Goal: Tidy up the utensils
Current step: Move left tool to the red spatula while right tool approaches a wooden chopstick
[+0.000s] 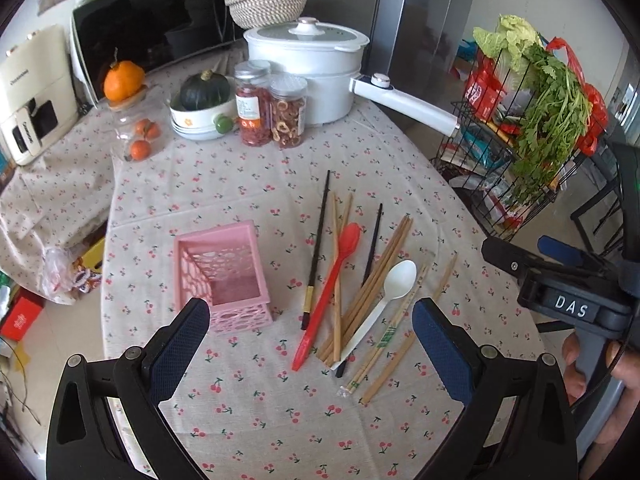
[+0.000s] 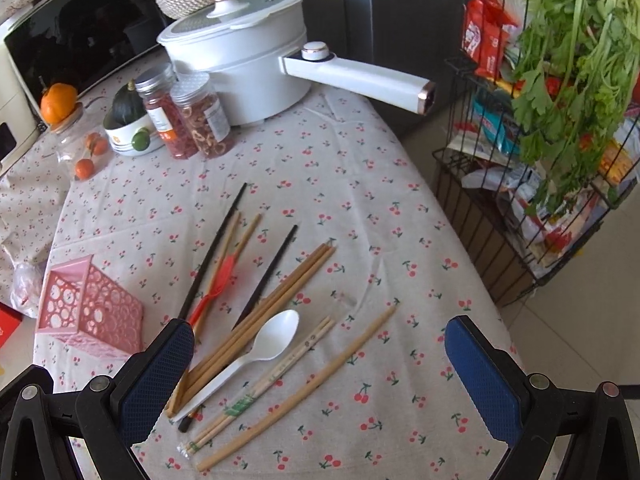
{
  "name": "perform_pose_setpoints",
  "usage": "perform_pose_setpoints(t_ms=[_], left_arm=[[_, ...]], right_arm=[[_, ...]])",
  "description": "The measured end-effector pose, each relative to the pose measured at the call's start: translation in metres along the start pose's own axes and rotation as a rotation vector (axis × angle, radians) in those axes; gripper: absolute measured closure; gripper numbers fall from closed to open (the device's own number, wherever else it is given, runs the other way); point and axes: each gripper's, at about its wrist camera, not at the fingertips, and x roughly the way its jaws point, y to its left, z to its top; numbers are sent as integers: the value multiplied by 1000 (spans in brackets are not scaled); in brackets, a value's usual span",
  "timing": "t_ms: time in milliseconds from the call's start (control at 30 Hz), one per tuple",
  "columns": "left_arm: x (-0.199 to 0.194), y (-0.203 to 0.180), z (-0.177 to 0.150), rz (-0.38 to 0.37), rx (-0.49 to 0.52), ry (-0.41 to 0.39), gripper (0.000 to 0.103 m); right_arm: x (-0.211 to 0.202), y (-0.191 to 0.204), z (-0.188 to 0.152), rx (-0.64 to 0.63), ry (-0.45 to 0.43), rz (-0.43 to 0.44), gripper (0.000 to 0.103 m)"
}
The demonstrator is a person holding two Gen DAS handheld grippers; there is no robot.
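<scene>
Cherry-print tablecloth (image 1: 248,184), white pot (image 1: 308,76) by microwave (image 1: 152,20), scattered chopsticks (image 2: 280,300), both tools (image 1: 312,344) (image 2: 320,364) wide, empty

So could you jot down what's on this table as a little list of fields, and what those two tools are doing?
holder: pink basket, empty, left of the utensils
spoons: red spoon and white spoon, lying on the chopsticks
chopsticks: wooden chopsticks and black chopsticks, loose in a pile
surface: tablecloth with cherries
behind: pot, jars
left tool: open, holding nothing
right tool: open, holding nothing
</scene>
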Motion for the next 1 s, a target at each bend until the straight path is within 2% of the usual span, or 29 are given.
perform_pose_setpoints(t_ms=[67, 100, 167, 200, 267, 433, 667, 833, 900, 1000], left_arm=[[29, 0, 16, -100, -26, 100, 17], [44, 0, 23, -142, -44, 151, 25], [72, -3, 34, -200, -69, 226, 30], [85, -7, 39, -204, -70, 249, 32], [107, -16, 46, -174, -49, 277, 36], [157, -30, 60, -73, 23, 319, 57], [195, -51, 71, 45, 130, 341, 75], [208, -56, 74, 123, 161, 355, 96], [204, -55, 75, 132, 164, 336, 100], [192, -57, 77, 128, 167, 289, 101]], right_arm=[[21, -14, -3, 34, 66, 8, 6], [31, -20, -4, 40, 101, 18, 13], [44, -28, -3, 41, 131, 23, 14], [48, -31, -1, 42, 138, 21, 14], [56, -37, 3, 52, 153, 41, 14], [77, -48, 9, 65, 191, 52, 14], [94, -58, 10, 66, 226, 51, 14], [101, -71, 12, 96, 235, 45, 14], [103, -76, 11, 111, 240, 45, 14], [107, -83, 10, 142, 248, 52, 16]])
